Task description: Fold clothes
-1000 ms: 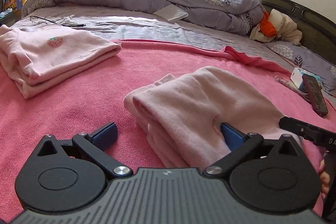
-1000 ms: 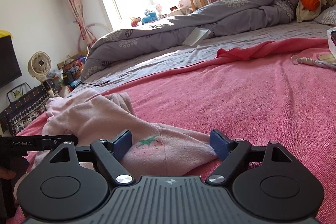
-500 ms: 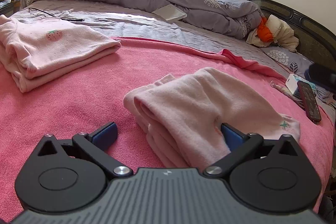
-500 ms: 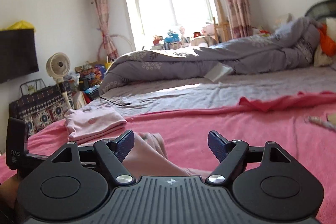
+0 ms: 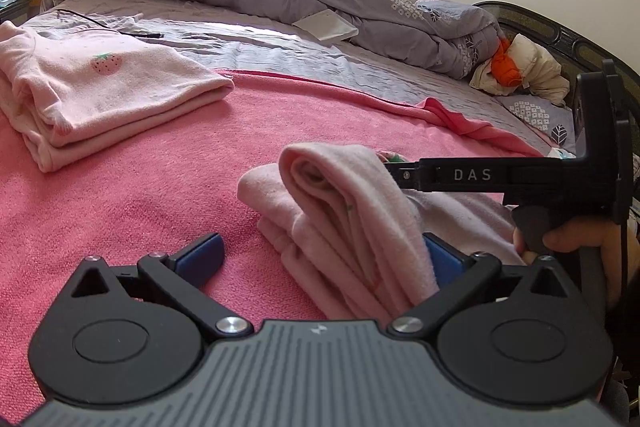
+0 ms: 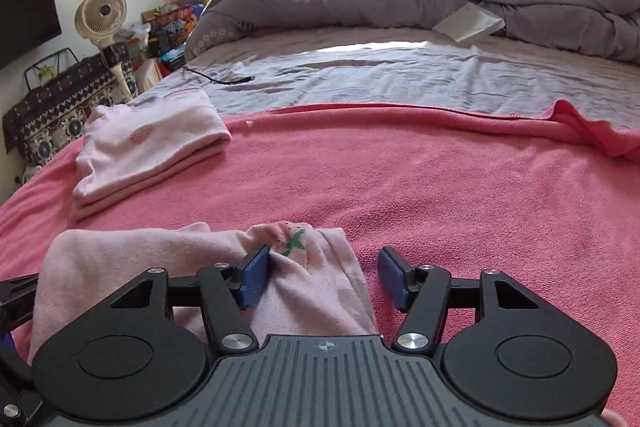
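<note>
One piece is finished: a folded pink top (image 5: 100, 99) with a strawberry print sits at ten o'clock on the pink blanket (image 5: 168, 195), well apart from my work. The second garment (image 5: 344, 223), a pale pink piece already doubled over several times, lies just ahead of me at twelve o'clock. My left gripper (image 5: 320, 259) stands released around its near end; whether the right-hand pad touches the cloth I cannot tell. My right gripper (image 6: 320, 275) has just been narrowing, with the green-printed end of the cloth between its jaws; the left pad touches the fabric, the right pad stands clear, so no grip yet. I judge one last fold remains, then tidying.
</note>
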### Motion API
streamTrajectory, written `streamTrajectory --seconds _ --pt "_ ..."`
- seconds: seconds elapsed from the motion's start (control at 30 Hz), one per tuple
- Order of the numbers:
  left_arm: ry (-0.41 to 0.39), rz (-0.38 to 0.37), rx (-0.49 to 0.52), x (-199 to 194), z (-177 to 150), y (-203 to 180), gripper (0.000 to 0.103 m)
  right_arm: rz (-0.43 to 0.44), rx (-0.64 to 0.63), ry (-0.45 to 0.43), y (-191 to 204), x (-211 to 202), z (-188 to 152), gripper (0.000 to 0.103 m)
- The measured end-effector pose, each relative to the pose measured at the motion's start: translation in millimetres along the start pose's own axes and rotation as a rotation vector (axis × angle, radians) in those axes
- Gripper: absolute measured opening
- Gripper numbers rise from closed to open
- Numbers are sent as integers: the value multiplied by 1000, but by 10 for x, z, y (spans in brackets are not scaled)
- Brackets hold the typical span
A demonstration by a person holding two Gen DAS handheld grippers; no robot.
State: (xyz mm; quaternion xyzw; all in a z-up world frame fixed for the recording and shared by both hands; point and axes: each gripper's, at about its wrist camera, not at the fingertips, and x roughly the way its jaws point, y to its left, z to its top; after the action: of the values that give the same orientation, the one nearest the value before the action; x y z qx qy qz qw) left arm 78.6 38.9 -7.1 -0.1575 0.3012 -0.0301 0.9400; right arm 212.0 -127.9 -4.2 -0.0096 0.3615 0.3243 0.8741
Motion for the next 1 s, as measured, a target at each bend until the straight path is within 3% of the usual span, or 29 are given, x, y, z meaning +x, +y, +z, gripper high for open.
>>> streamTrajectory --seconds 0.2,0.33,0.5,0.63,0.73,0.87,1.0 --pt "-7 -19 -20 -17 -7 37 103 77 70 -59 -116 -413 -53 58" --pt "-6 -15 -17 -13 -1 18 103 127 -29 -138 -25 -881 -211 58" --pt "2 2 1 2 -3 -27 103 122 -277 -114 55 -891 -695 69" --pt "1 -8 -7 -20 25 -22 103 161 -187 -86 -60 -918 -625 70" --pt "-9 -26 -5 -114 39 -34 103 130 -264 -114 6 -1098 -704 71" --pt "-21 -60 115 -298 14 -175 102 180 -310 -123 -116 -1386 -773 80" --pt "6 -162 260 -421 -117 -318 103 184 -329 -89 -354 -1511 -841 83"
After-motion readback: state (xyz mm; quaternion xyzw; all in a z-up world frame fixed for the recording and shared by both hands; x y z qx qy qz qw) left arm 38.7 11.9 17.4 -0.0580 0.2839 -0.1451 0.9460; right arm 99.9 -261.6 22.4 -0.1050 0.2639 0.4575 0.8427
